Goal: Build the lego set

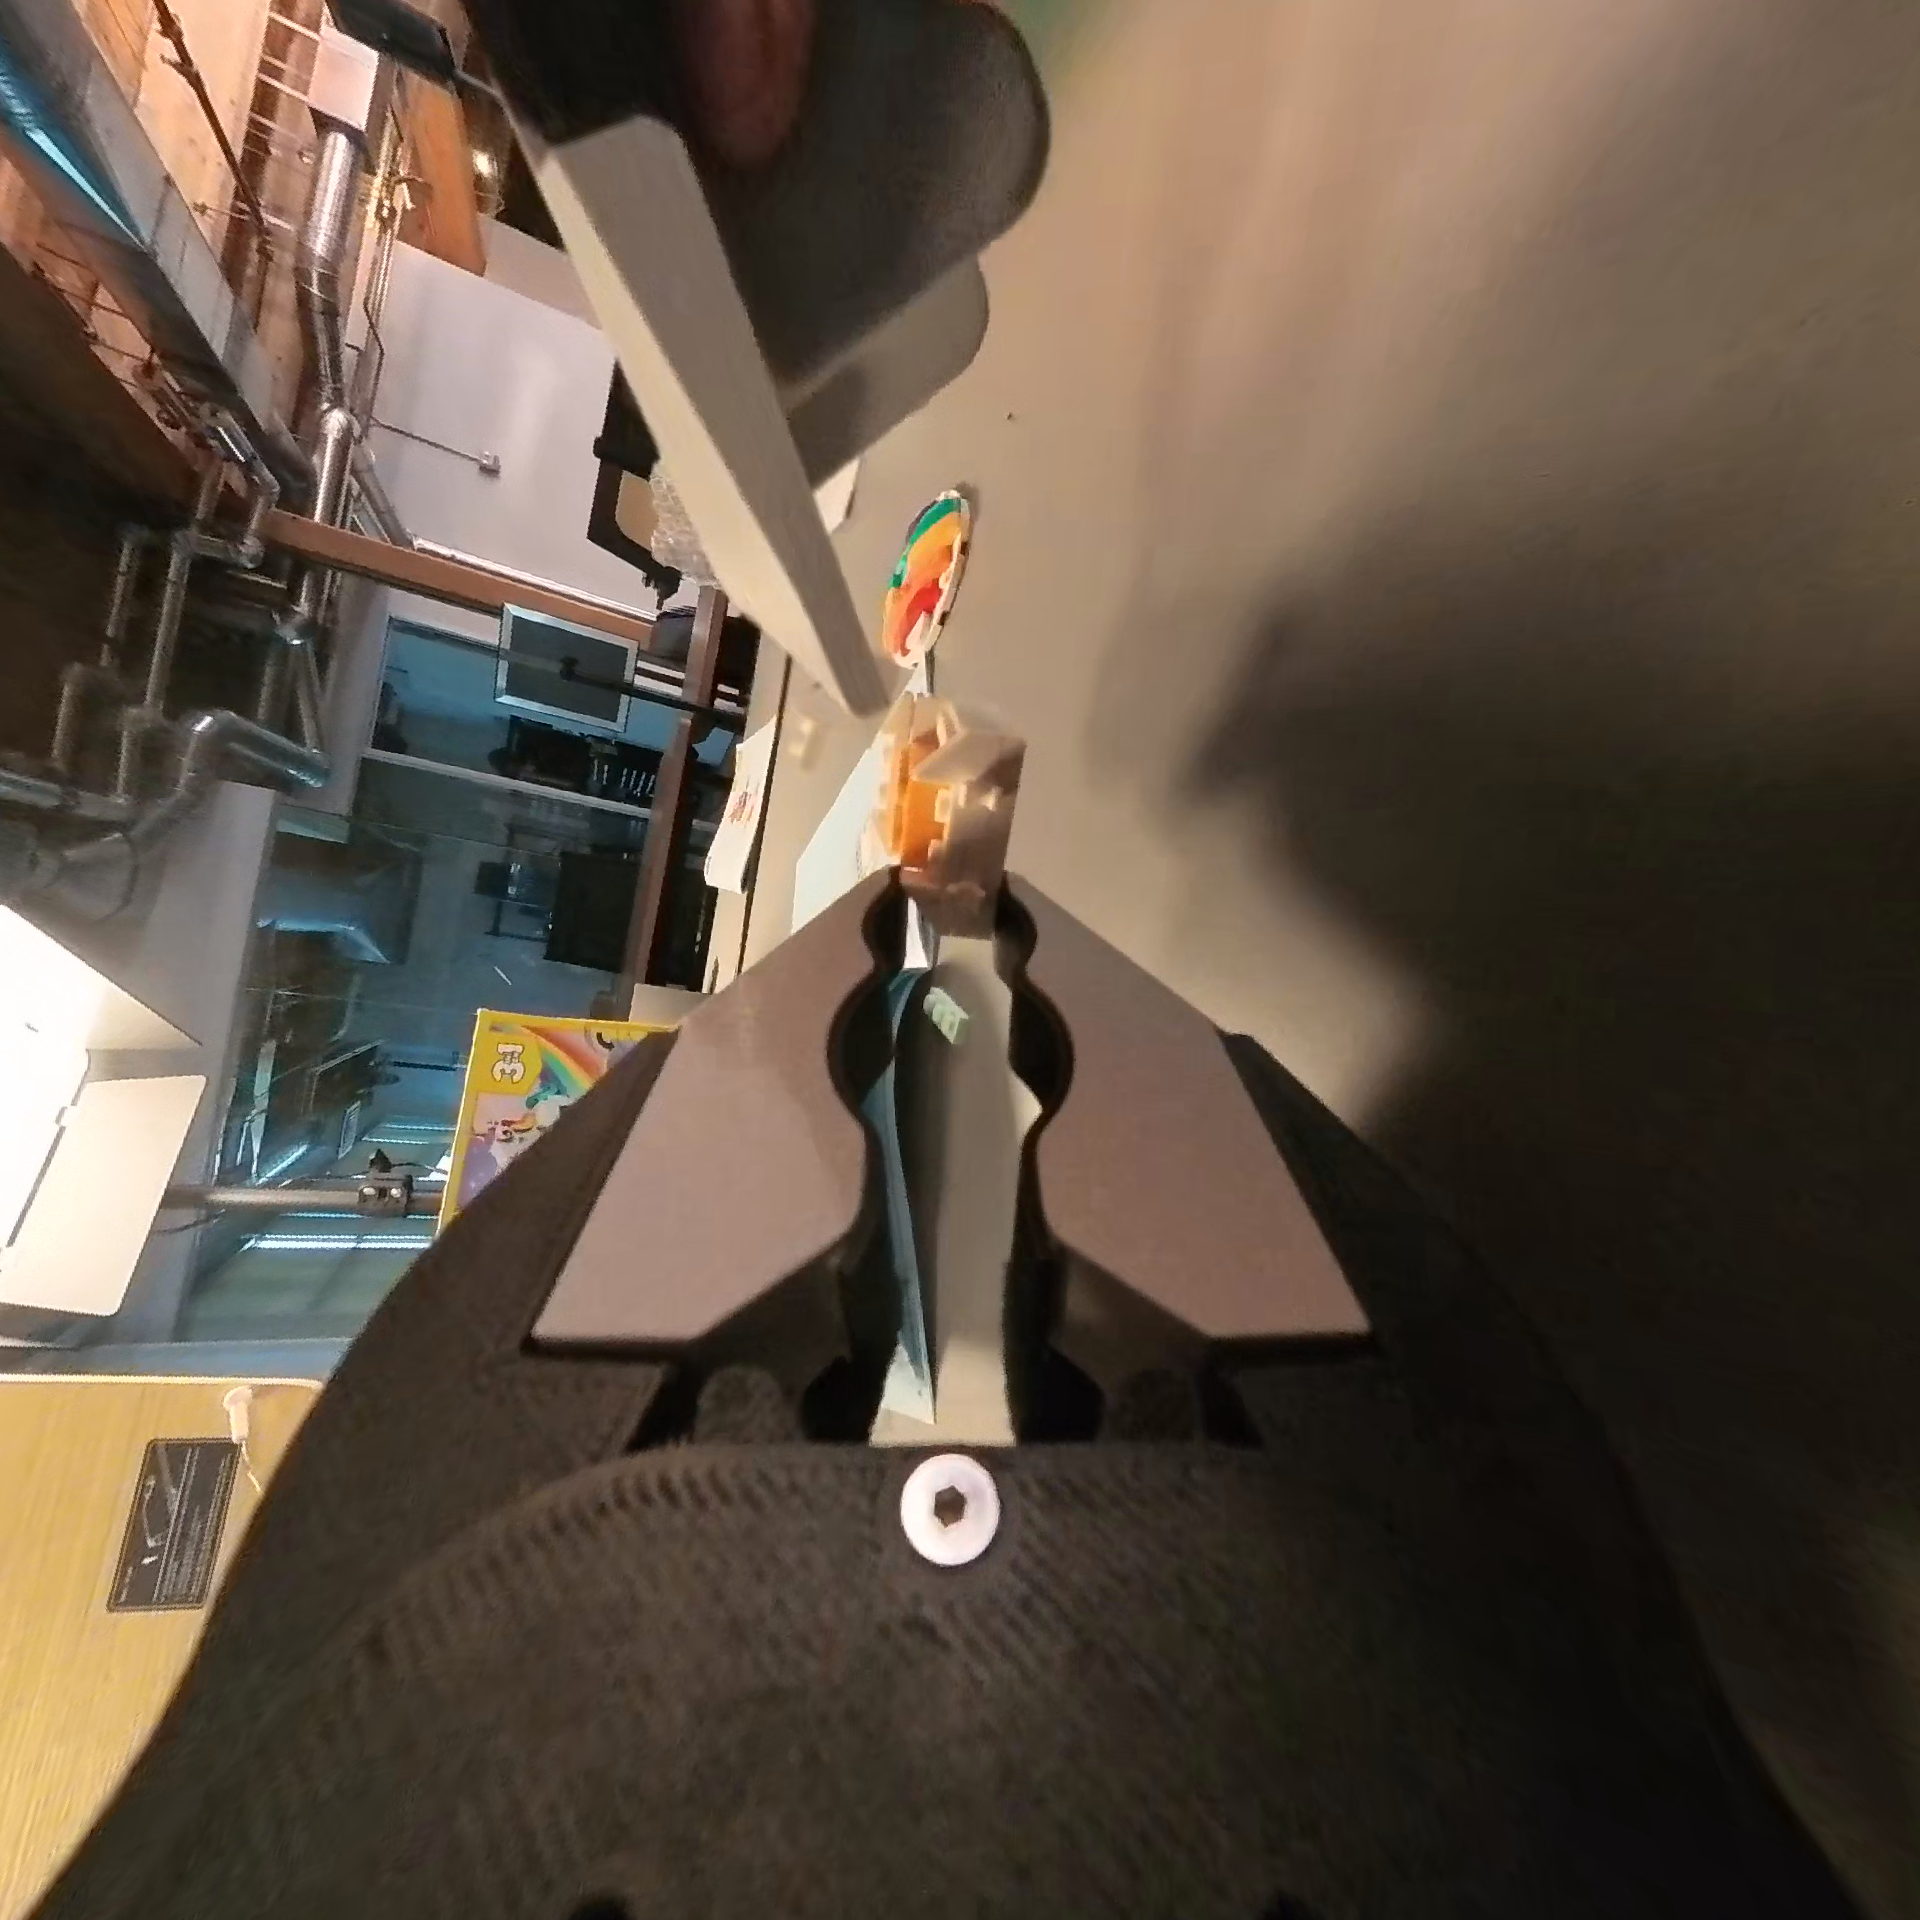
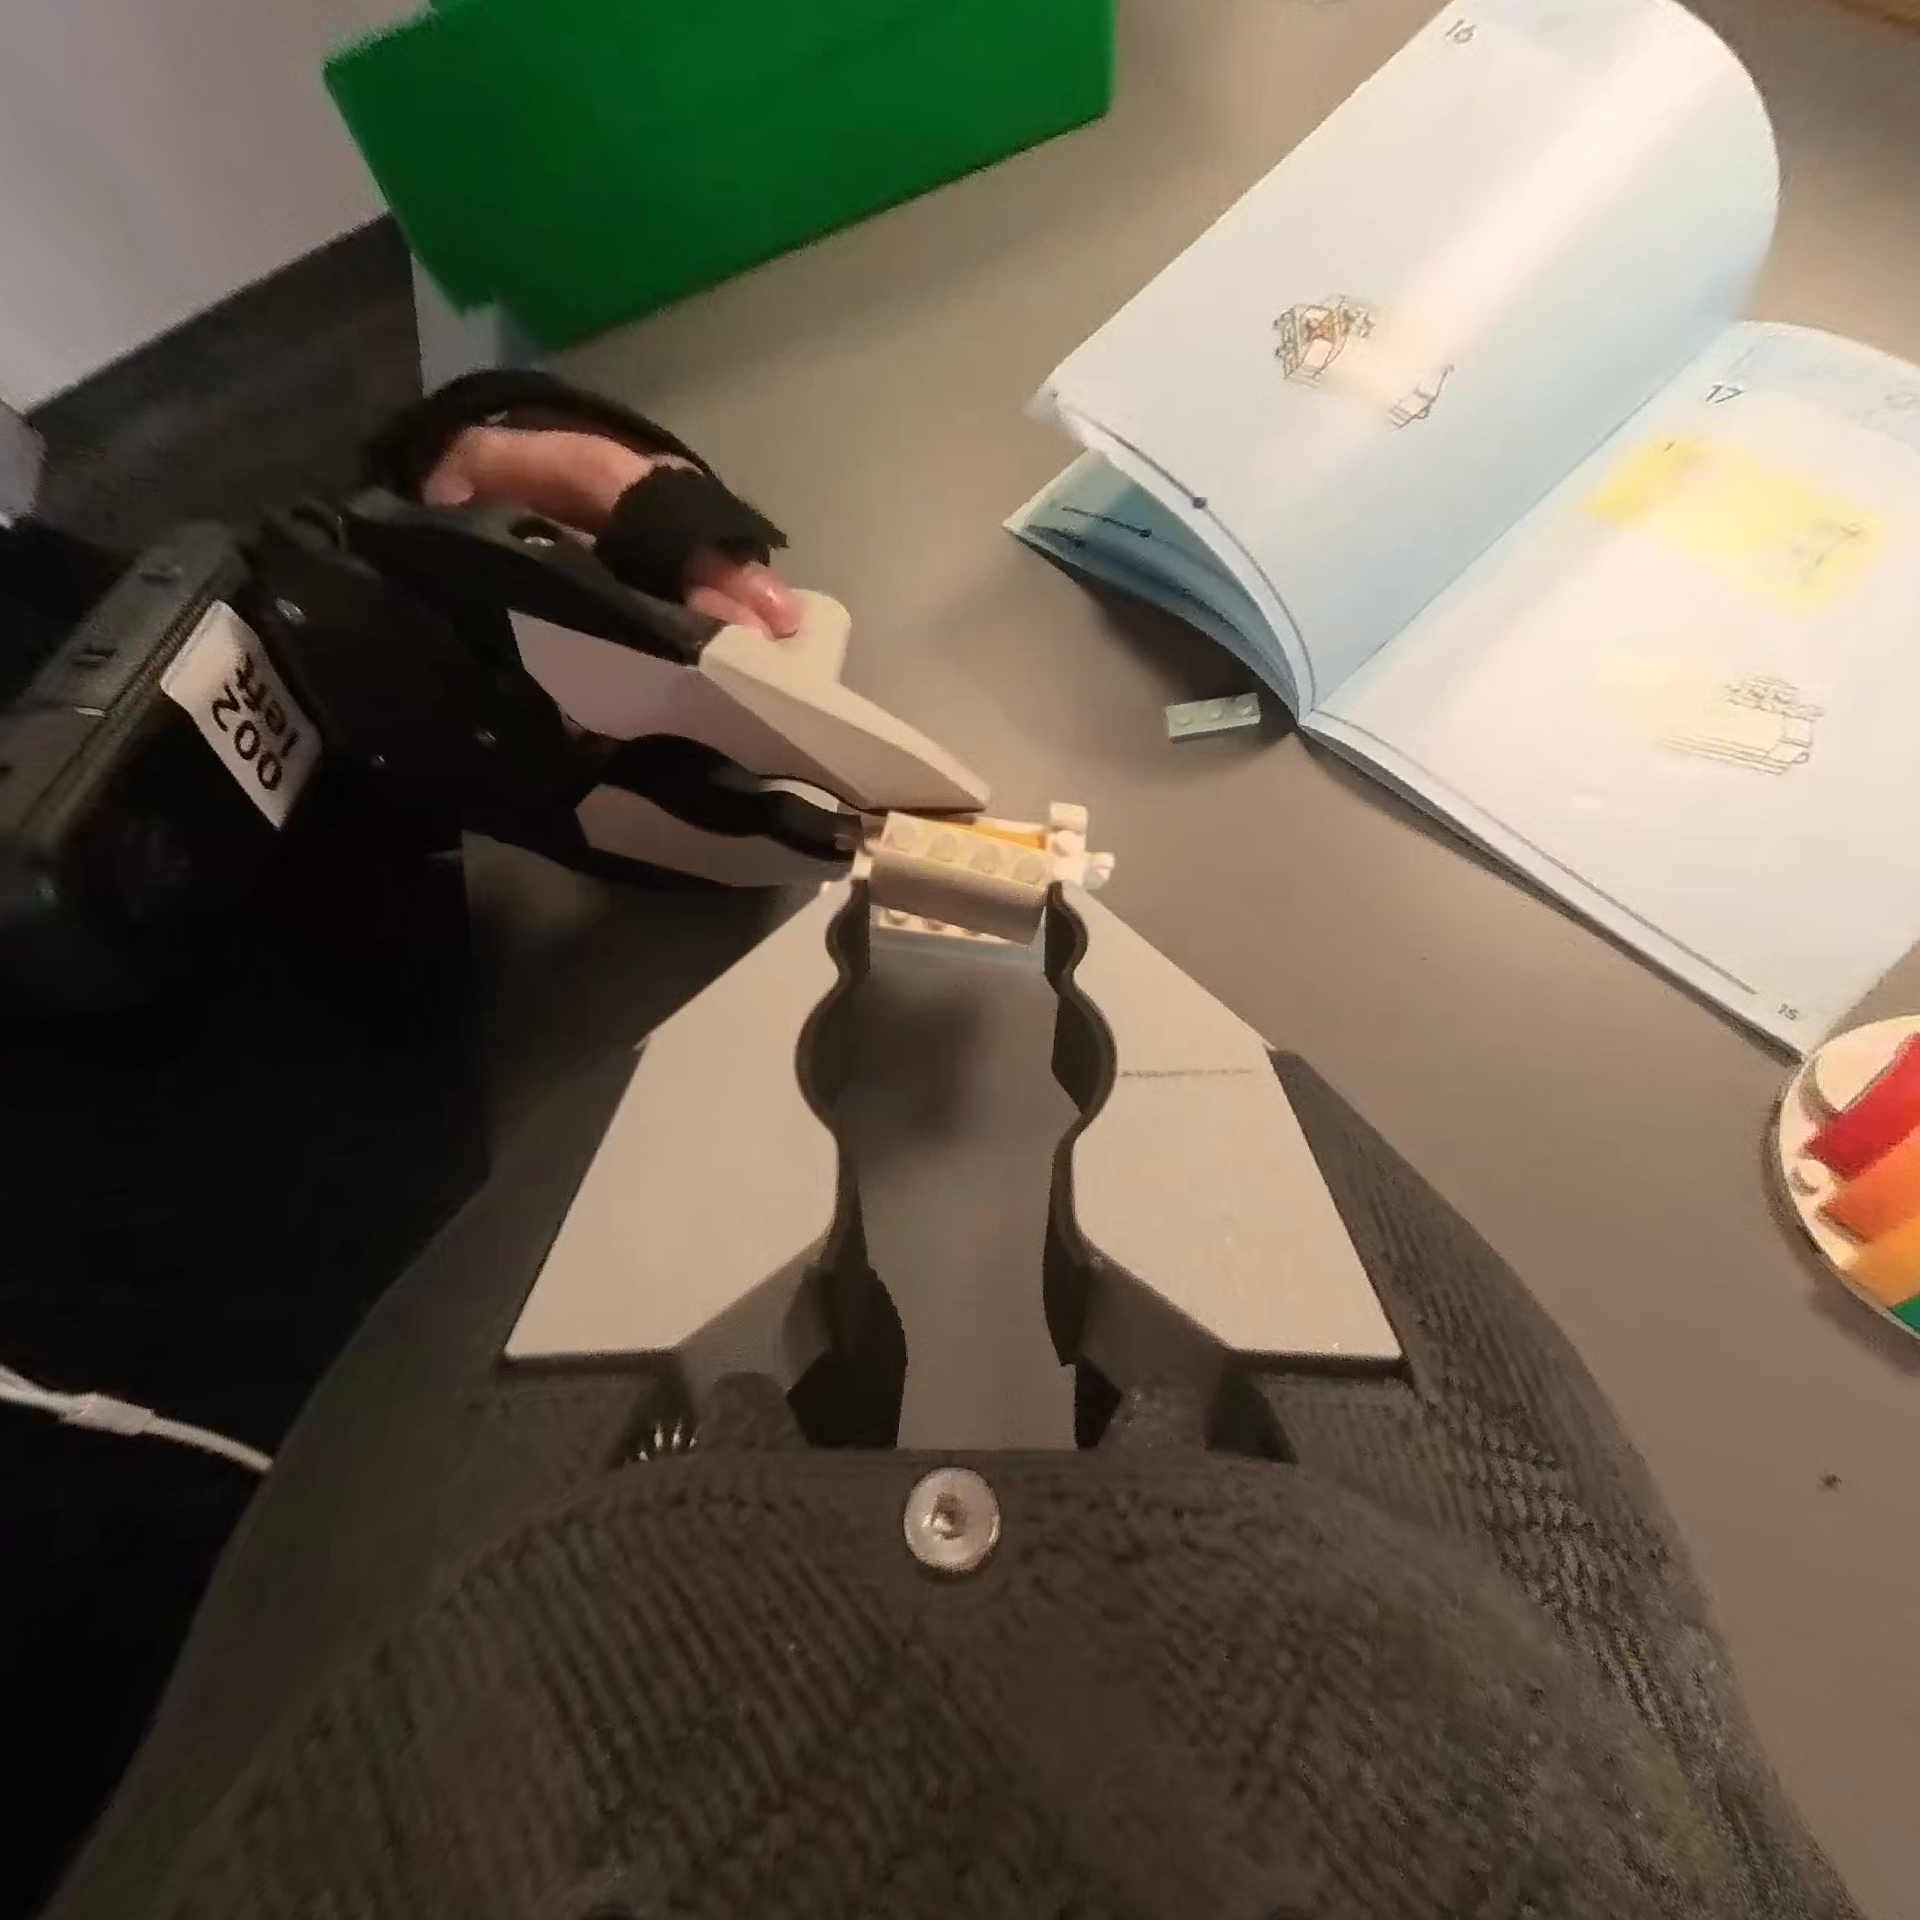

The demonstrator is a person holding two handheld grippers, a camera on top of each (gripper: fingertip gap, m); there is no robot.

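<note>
A small white and orange lego assembly (image 2: 961,868) is held above the grey table between both grippers. My right gripper (image 2: 951,925) is shut on its near white curved side. My left gripper (image 2: 873,826) comes in from the left and is shut on the assembly's left end. In the left wrist view the assembly (image 1: 956,800) sits at the tips of my left gripper (image 1: 951,899), and a grey finger (image 1: 717,416) of the right gripper crosses above it. A loose pale green plate (image 2: 1214,717) lies on the table beside the booklet.
An open instruction booklet (image 2: 1507,540) lies at the right. A round white plate with rainbow bricks (image 2: 1860,1174) is at the right edge. A green bin (image 2: 727,156) stands at the back. The yellow lego box (image 1: 530,1112) stands farther off. The grippers are tip to tip, or close to it. The loose pale green plate (image 2: 1214,717) is about 8 centimetres from my left fingertips. The left camera catches it too, in the left wrist view (image 1: 934,1009).
</note>
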